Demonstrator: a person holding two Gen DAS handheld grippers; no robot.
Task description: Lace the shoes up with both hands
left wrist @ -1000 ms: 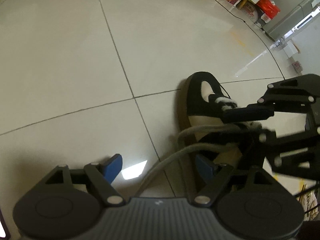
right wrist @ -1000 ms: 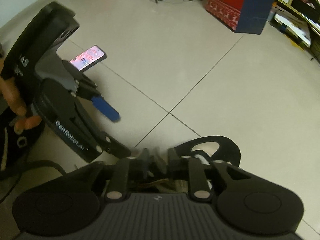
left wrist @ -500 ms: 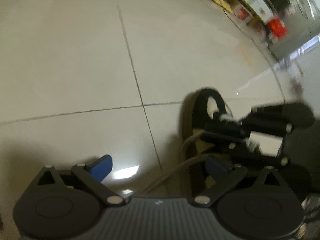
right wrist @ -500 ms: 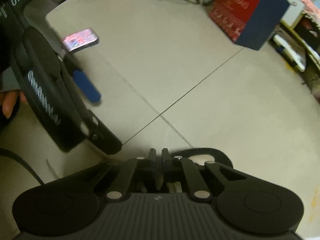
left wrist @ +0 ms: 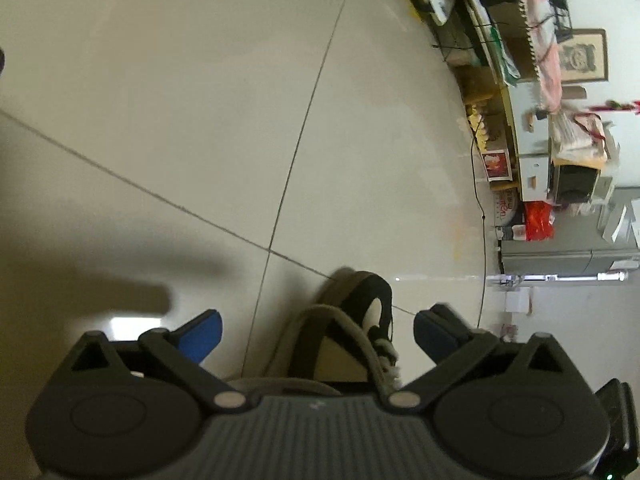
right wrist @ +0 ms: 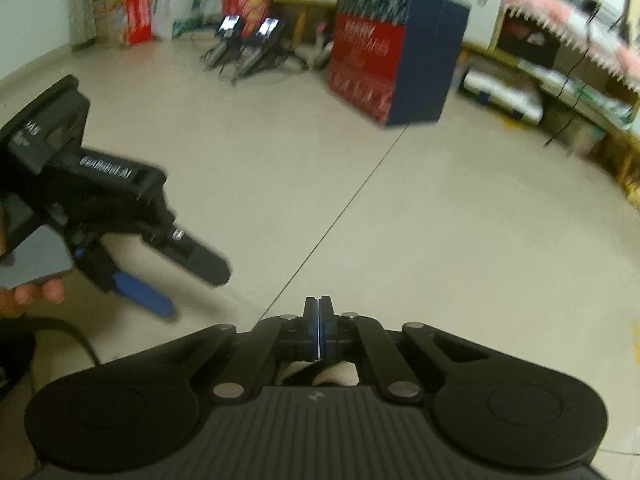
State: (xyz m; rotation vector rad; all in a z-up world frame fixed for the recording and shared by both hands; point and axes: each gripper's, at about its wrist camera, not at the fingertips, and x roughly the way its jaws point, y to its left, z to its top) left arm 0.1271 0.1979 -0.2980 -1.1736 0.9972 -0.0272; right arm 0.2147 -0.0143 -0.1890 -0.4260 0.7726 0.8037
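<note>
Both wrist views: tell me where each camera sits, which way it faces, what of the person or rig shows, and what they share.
Left wrist view: sits on the left claw, looking forward and down at the tiled floor; its blue pads stand wide open on either side of the black shoe and grey lace.
Right wrist view: sits on the right claw, facing the floor and a red-and-blue box; its pads are shut, and a person's fingers hold the left claw.
Shared: the same floor, and the left claw.
</note>
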